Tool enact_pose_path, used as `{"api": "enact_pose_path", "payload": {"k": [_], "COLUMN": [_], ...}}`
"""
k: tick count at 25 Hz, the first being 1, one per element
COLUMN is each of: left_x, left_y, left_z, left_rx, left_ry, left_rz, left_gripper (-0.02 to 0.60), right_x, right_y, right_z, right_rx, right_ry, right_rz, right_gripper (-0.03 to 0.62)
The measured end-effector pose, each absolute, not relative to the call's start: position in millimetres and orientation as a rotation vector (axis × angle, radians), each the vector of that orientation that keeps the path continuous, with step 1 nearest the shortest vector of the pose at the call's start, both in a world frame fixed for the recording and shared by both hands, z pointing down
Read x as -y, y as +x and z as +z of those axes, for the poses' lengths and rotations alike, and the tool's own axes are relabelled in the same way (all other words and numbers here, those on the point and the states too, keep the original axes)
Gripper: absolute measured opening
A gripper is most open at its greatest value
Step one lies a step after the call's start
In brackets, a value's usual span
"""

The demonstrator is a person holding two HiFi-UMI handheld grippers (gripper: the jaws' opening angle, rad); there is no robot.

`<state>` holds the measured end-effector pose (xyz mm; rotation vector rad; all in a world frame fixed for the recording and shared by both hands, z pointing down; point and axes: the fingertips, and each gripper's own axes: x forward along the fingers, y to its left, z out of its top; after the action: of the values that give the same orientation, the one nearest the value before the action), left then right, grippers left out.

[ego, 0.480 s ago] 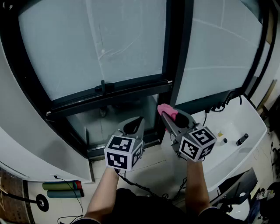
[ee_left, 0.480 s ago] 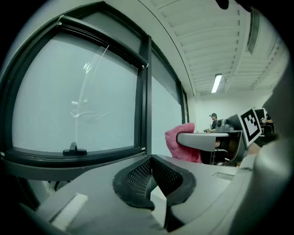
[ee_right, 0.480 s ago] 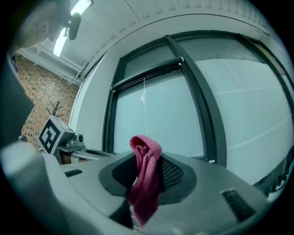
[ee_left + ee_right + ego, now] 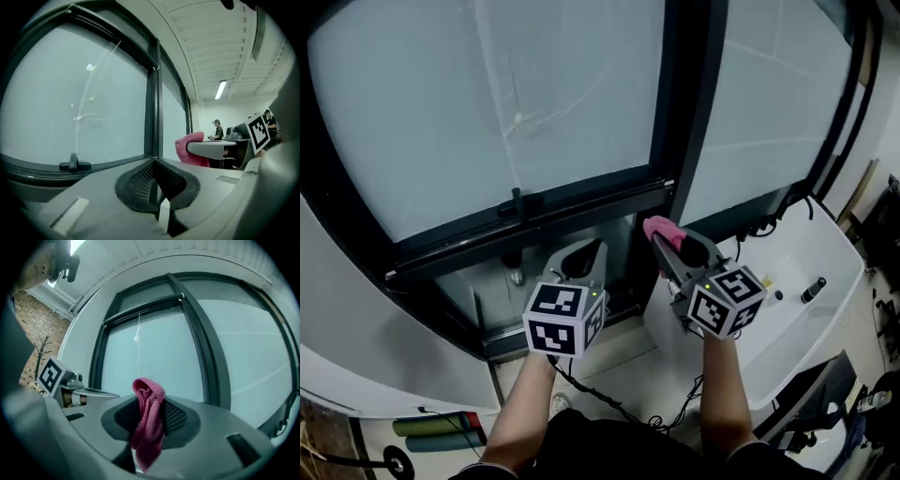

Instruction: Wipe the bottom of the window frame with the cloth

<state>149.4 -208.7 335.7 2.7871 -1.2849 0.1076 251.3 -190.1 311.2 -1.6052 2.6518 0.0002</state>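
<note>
Head view: the right gripper (image 4: 667,246) is clamped on the pink cloth (image 4: 662,231), whose bunched end pokes out toward the window. The bottom frame rail (image 4: 581,206) runs left to right just beyond it and stretches away leftward. I can't judge whether they touch. The left gripper (image 4: 581,261) hangs near the rail's middle.

Left gripper view: its jaws are pressed together on nothing, with the cloth (image 4: 190,147) off to the right.

Right gripper view: the cloth (image 4: 149,420) sits pinched between the jaws, with the frame ahead.

Pale floor (image 4: 619,361) with a thin black cable (image 4: 600,398) across it and green rolls (image 4: 441,433) at far left
</note>
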Motion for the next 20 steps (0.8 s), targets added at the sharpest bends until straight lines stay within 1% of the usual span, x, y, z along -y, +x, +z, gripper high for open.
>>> {"api": "enact_pose_path", "payload": {"k": [6, 11, 14, 20], "left_x": [258.2, 293.1, 306.7, 323.3], "left_y": [123.2, 118.0, 125.4, 147.3], "left_z": [331.7, 326.6, 329.2, 343.2], "left_rx": [1.231, 1.166, 1.140, 1.171], "left_ry": [2.787, 2.812, 2.798, 2.766], "left_rz": [0.097, 0.090, 0.085, 0.121], "left_gripper": [0.008, 0.008, 0.009, 0.008], "right_x": [236.0, 273.0, 297.5, 361.1], "right_y": [236.6, 240.0, 251.1, 296.4], "right_z": [300.8, 285.0, 287.8, 318.0], "right_rx": [-2.582, -2.505, -2.500, -2.463], "right_ry": [-1.742, -1.873, -1.927, -2.043], "right_rz": [0.024, 0.070, 0.063, -0.002], "right_gripper": [0.120, 0.120, 0.120, 0.120]}}
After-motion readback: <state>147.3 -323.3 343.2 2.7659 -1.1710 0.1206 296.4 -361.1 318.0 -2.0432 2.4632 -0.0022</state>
